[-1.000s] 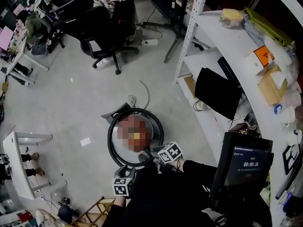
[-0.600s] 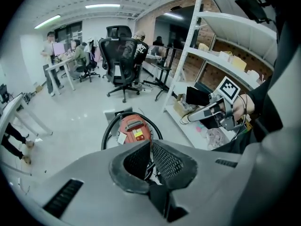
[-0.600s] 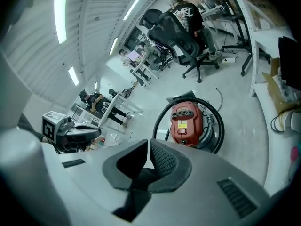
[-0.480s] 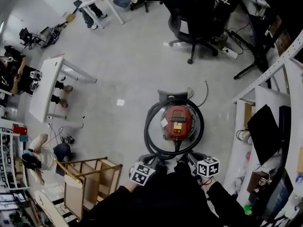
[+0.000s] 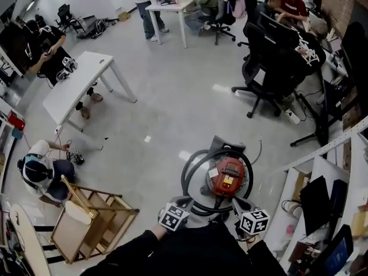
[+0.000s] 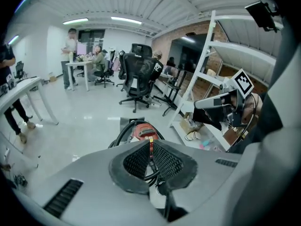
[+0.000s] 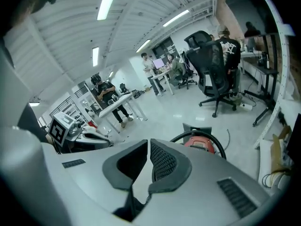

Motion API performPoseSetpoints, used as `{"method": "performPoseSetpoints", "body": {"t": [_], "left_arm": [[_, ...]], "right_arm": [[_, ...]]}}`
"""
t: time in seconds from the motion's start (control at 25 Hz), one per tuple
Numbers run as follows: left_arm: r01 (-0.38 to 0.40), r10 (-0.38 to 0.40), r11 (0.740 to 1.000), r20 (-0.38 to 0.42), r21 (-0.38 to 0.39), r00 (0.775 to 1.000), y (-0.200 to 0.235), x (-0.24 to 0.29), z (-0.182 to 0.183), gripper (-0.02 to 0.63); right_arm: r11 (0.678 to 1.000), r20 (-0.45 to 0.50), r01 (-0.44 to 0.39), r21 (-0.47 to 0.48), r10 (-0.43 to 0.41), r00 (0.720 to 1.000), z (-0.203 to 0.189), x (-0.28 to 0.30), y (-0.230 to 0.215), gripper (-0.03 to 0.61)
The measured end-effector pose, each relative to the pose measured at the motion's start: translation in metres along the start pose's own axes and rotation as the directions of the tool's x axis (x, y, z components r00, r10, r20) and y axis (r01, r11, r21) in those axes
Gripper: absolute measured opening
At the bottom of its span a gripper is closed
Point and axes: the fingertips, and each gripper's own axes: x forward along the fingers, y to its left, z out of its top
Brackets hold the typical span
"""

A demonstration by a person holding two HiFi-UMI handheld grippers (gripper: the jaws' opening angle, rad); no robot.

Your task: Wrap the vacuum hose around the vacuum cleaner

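The red vacuum cleaner stands on the grey floor with its black hose coiled in a loop around it. Both grippers hang just short of it, on the near side. My left gripper is to the left and my right gripper to the right. In the left gripper view, the left gripper is shut with nothing between its pads, and the vacuum cleaner lies beyond it. In the right gripper view, the right gripper is shut and empty too, with the vacuum cleaner and hose ahead.
A wooden cart stands at the lower left, with a person sitting on the floor beside it. A white table is further off. Black office chairs and metal shelving line the right. A thin cable trails behind the vacuum.
The head view has lifted and turned, so more of the room shows and the vacuum sits lower in the frame. The grippers keep their place just short of it.
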Motion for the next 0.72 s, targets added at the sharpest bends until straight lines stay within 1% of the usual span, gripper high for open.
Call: {"method": "performPoseSetpoints", "body": {"t": [0.08, 0.16, 0.2, 0.28, 0.36, 0.48, 0.6, 0.72], "left_arm": [[0.009, -0.006, 0.997, 0.038, -0.080, 0.999, 0.023, -0.021, -0.013, 0.037], [0.039, -0.027, 0.984, 0.071, -0.173, 0.997, 0.042, -0.043, -0.026, 0.037], [0.059, -0.042, 0.977, 0.086, -0.206, 0.995, 0.050, -0.054, -0.033, 0.037], [0.099, -0.074, 0.966, 0.112, -0.239, 0.991, 0.062, -0.072, -0.043, 0.037], [0.136, -0.105, 0.959, 0.134, -0.250, 0.985, 0.071, -0.087, -0.048, 0.037], [0.191, -0.155, 0.951, 0.161, -0.242, 0.975, 0.075, -0.104, -0.045, 0.037], [0.247, -0.207, 0.945, 0.193, -0.214, 0.959, 0.065, -0.112, -0.033, 0.037], [0.275, -0.230, 0.941, 0.226, -0.195, 0.947, 0.052, -0.117, -0.020, 0.037]], "right_arm": [[0.999, 0.028, 0.018, -0.038, -0.017, 0.999, 0.013, 0.006, 0.029, 0.032], [0.998, 0.047, 0.032, -0.046, -0.030, 0.998, 0.018, 0.013, 0.059, 0.031], [0.998, 0.054, 0.039, -0.041, -0.037, 0.998, 0.016, 0.016, 0.073, 0.031], [0.998, 0.061, 0.051, -0.030, -0.049, 0.997, 0.010, 0.023, 0.100, 0.031], [0.998, 0.062, 0.061, -0.030, -0.059, 0.996, 0.003, 0.030, 0.125, 0.031], [0.996, 0.058, 0.074, -0.046, -0.071, 0.996, -0.001, 0.033, 0.154, 0.031], [0.993, 0.067, 0.100, -0.060, -0.096, 0.993, 0.000, 0.024, 0.161, 0.031], [0.990, 0.066, 0.129, -0.057, -0.125, 0.990, -0.002, 0.014, 0.159, 0.031]]}}
